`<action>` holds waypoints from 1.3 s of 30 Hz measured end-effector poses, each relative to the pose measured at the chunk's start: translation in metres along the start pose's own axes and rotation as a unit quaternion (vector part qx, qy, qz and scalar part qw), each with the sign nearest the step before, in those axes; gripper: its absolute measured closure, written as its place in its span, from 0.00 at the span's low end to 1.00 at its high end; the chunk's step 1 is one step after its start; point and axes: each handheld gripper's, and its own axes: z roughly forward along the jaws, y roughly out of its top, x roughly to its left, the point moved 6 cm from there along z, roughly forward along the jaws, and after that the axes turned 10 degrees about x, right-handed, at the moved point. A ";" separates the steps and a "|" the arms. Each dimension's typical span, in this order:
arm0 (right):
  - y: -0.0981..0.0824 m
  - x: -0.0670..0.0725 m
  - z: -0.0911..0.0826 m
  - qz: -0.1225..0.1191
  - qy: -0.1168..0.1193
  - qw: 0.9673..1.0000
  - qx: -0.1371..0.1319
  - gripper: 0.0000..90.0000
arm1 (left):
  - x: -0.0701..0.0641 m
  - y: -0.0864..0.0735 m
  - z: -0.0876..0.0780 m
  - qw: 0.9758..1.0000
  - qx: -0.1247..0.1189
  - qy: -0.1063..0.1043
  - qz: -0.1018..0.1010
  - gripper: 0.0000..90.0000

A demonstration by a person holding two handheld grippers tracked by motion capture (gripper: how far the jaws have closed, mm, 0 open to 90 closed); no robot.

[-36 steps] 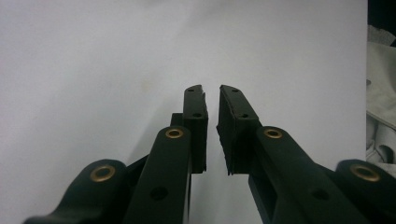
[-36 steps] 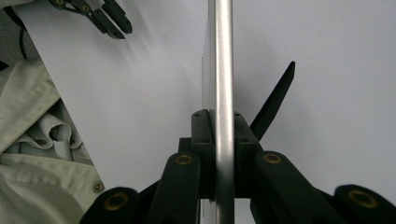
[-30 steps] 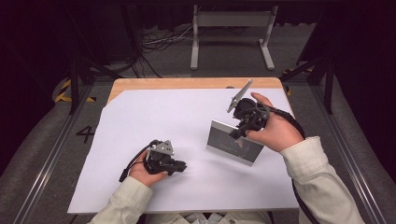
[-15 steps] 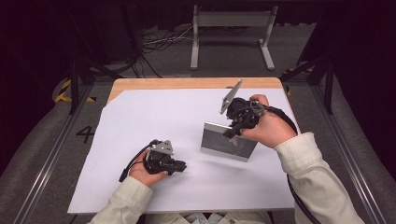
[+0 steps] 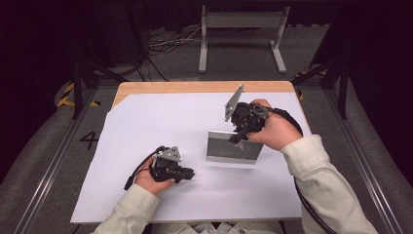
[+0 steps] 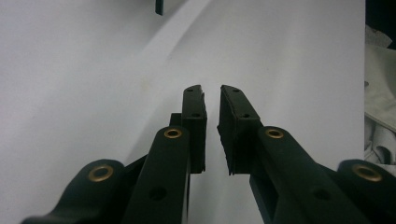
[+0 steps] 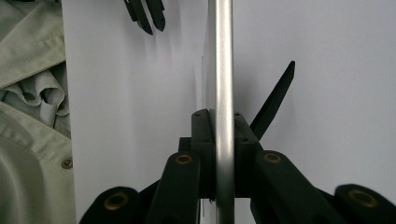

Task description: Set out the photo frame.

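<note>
We have the metal plate (image 5: 234, 145) standing on edge on the white sheet (image 5: 146, 126), right of its centre, with the right gripper (image 7: 223, 122) clamped on its top edge, pads square on both faces. A black prop (image 7: 273, 100) leans out behind the plate. To set it down well, we judge the wrist should stay level until that prop bears, then release slowly. The left gripper (image 6: 211, 95) rests left of the plate, jaws slightly apart, holding nothing.

a "4" on the floor mat (image 5: 90, 140)
</note>
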 end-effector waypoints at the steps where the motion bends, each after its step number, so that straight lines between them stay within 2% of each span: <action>1: 0.000 -0.001 0.001 -0.006 -0.001 1.000 -0.001 0.93 | 0.000 0.000 0.000 1.000 0.000 -0.001 -0.001 0.90; 6: 0.003 -0.004 0.005 -0.034 0.007 0.999 0.000 0.93 | 0.000 0.000 0.000 1.000 0.001 -0.001 -0.001 0.90; 14: 0.005 -0.006 0.011 -0.048 0.015 0.999 0.011 0.93 | 0.000 0.000 0.000 1.000 0.001 -0.001 -0.003 0.90; 28: 0.005 -0.014 0.025 -0.048 0.026 0.998 0.024 0.93 | 0.000 -0.001 0.001 1.000 0.002 -0.002 -0.001 0.90; 39: 0.005 -0.020 0.026 -0.047 0.029 0.998 0.010 0.92 | 0.000 -0.001 0.001 1.000 0.003 -0.001 0.000 0.90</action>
